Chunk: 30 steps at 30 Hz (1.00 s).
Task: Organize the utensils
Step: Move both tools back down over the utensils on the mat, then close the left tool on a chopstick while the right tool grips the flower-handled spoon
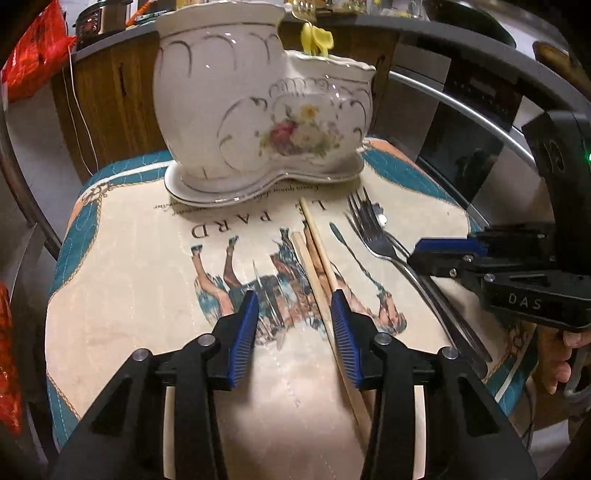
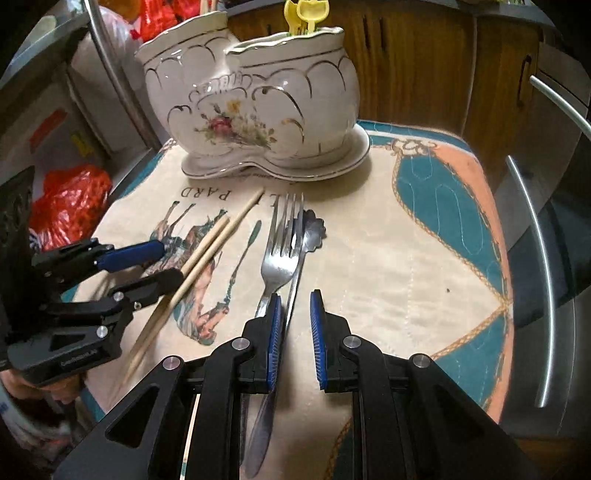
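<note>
A white two-part ceramic holder [image 1: 258, 110] [image 2: 251, 107] with a flower print stands on its saucer at the far end of the printed cloth mat [image 1: 122, 295] [image 2: 388, 266]. Yellow utensils [image 2: 303, 14] stick out of its lower part. Two wooden chopsticks [image 1: 314, 251] [image 2: 207, 251] lie on the mat. My left gripper [image 1: 295, 325] [image 2: 162, 266] is open over them, and its right pad sits against one stick. Two overlapping metal forks [image 1: 369, 229] [image 2: 280, 254] lie beside them. My right gripper [image 2: 295, 328] [image 1: 439, 254] is open low over their handles, one thin handle running between its pads.
Red plastic bags [image 2: 70, 199] [image 1: 33, 70] sit left of the mat. Wooden cabinet doors [image 2: 424, 66] stand behind the holder. Curved metal rails [image 2: 546, 280] [image 1: 461, 114] run along the mat's right side. A hand [image 1: 561, 354] holds the right gripper's handle.
</note>
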Each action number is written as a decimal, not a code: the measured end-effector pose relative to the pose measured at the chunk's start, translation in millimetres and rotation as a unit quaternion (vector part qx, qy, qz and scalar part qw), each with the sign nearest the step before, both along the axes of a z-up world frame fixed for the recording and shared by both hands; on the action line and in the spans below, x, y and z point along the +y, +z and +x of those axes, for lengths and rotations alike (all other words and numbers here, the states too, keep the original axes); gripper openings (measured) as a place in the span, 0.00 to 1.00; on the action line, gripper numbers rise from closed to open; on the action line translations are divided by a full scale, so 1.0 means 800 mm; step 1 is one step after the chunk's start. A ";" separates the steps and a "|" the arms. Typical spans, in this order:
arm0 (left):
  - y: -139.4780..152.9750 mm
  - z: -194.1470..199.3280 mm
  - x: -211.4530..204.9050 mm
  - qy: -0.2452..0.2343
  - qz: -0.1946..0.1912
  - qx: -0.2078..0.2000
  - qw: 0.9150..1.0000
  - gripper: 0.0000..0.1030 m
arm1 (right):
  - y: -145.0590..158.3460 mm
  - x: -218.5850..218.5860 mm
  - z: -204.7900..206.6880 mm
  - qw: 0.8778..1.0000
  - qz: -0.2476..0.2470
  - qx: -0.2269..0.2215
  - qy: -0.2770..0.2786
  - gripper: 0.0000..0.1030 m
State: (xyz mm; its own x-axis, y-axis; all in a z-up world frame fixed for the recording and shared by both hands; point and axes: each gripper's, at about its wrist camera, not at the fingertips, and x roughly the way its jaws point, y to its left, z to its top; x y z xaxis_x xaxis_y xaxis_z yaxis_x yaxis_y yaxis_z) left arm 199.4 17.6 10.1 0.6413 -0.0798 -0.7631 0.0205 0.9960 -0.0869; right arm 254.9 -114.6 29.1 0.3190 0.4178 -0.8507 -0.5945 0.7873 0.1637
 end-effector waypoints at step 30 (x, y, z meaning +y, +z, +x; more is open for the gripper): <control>-0.001 -0.014 0.018 -0.001 0.041 0.013 0.999 0.10 | 0.003 0.018 0.018 0.994 -0.099 -0.002 0.035 0.10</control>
